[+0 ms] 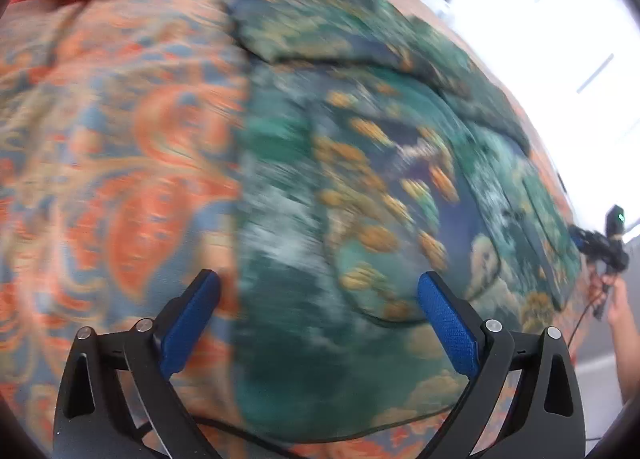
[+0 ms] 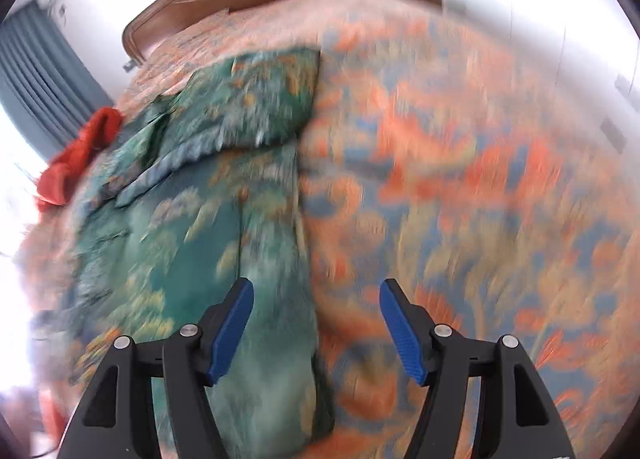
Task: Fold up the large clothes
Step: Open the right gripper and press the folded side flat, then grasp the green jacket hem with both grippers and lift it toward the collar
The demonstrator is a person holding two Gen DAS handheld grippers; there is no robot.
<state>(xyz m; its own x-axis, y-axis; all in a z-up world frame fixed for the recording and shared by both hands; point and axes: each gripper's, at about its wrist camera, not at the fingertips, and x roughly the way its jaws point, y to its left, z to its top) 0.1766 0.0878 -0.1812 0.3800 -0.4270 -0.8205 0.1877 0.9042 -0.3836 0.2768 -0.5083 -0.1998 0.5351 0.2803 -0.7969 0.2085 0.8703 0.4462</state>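
Left hand-held gripper (image 1: 318,291) spread, right hand-held gripper (image 2: 316,297) spread, blurred green printed garment (image 1: 360,187) seemingly part-folded

Motion blur smears the green garment (image 1: 360,199) and bedspread (image 2: 460,179) — folds unreadable.

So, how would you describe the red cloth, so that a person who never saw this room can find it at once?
Start from the bed with the orange and blue patterned bedspread. On it lies a large green printed garment; follow it to the side nearest the blue-grey curtain. The red cloth is bunched up there, beside the garment: it is the only plain, single-coloured fabric, without any pattern.
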